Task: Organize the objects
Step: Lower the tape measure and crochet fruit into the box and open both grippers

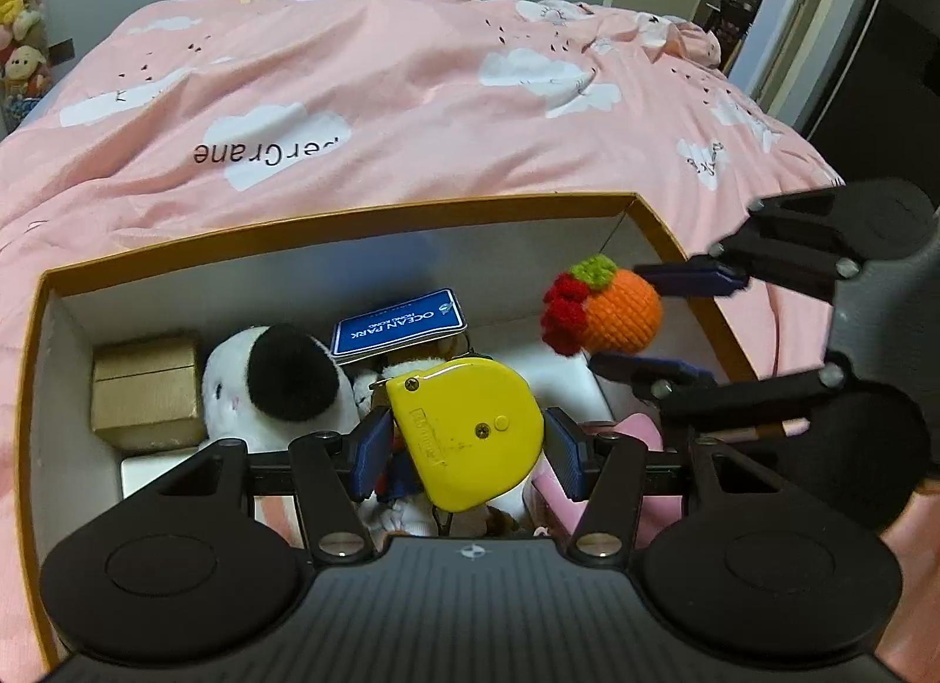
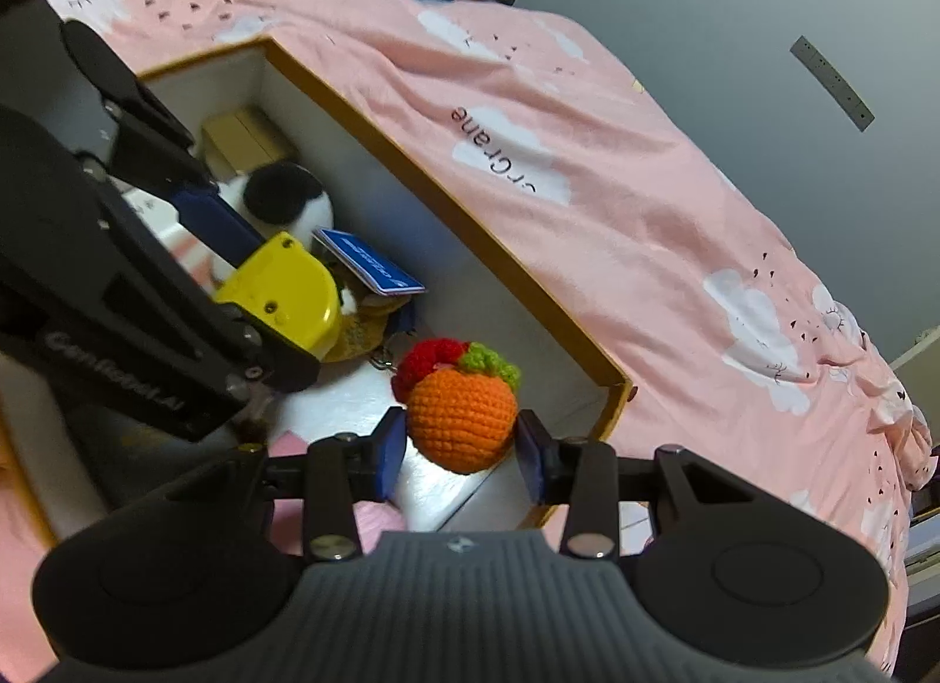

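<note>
The left hand-held gripper (image 1: 467, 445) clamps a hard, smooth yellow tape measure (image 1: 470, 433) over the box (image 1: 329, 222); its rounded plastic shell could slide off the flat pads and drop onto the toys below. At about two o'clock from it, the right hand-held gripper (image 2: 461, 451) squeezes a soft crocheted orange ball (image 2: 461, 419) with a red and green yarn top, springy enough to squirm free, and the two tools, near each other, might collide. Farther in lie a fluffy black-and-white plush (image 1: 276, 383), a glossy blue card pack (image 1: 399, 325) and a stiff tan carton (image 1: 147, 389), beyond them the pink bed cover (image 1: 411, 90).
</note>
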